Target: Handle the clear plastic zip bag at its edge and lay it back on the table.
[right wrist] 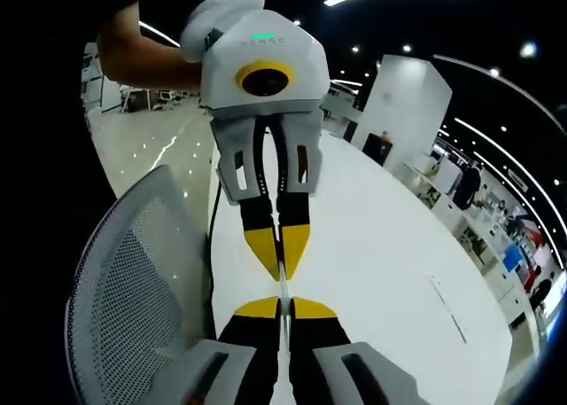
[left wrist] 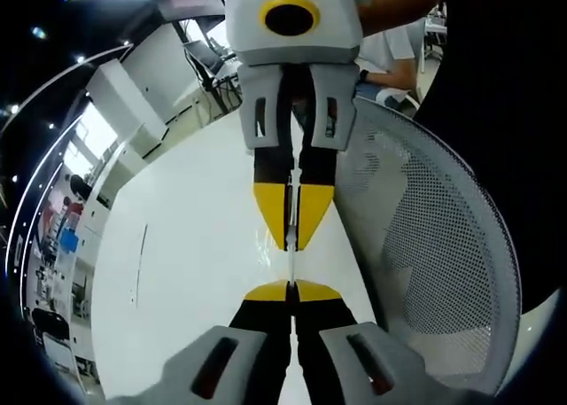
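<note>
Clear zip bag [left wrist: 290, 263], edge-on at frame centre, stretched between left gripper [left wrist: 291, 289] and right gripper [right wrist: 281, 306], both clamped on it, above white table [left wrist: 195, 254]; mesh chair [left wrist: 443, 245] at right.

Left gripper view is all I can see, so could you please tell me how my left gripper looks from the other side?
Observer: In the right gripper view, the left gripper faces the camera. Its jaws are together on the thin edge of the clear zip bag.
Operator: Thank you. Is anything showing on its body that I can't see from here?
Observer: Yes, a small green light glows on top of its casing, above the lens.
</note>
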The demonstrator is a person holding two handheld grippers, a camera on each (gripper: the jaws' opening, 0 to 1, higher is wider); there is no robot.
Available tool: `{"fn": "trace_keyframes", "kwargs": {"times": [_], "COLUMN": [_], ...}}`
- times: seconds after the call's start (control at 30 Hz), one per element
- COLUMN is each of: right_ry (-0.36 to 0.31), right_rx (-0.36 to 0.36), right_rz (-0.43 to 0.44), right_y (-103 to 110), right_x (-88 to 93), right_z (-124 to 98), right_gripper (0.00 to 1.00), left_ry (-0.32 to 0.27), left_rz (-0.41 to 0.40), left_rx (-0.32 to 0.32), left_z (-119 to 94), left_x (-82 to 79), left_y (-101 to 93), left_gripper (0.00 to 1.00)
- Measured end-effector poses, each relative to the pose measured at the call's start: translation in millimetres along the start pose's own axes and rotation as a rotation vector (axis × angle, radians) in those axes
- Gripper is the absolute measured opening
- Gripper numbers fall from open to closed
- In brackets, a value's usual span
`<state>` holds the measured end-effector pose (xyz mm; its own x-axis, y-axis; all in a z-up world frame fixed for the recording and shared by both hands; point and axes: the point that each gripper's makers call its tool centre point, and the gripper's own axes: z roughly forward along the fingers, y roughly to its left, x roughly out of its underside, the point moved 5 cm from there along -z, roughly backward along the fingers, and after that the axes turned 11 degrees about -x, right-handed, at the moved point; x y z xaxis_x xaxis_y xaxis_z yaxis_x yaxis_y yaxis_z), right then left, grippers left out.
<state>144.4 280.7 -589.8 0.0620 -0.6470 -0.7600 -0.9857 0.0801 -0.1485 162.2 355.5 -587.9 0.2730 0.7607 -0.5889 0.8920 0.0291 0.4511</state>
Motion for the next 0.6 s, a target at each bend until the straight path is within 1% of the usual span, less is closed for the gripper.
{"fn": "trace_keyframes", "kwargs": {"times": [0.6], "right_ry": [-0.002], "right_rx": [0.005], "right_rz": [0.006], "right_y": [-1.9], "right_x": [1.7], "right_z": [-0.9], "right_gripper": [0.0], "left_ry": [0.0], "left_rz": [-0.005], "left_rx": [-0.008], "left_z": [0.8], "left_x": [2.7], "left_y": [2.1], "left_gripper": [0.0]}}
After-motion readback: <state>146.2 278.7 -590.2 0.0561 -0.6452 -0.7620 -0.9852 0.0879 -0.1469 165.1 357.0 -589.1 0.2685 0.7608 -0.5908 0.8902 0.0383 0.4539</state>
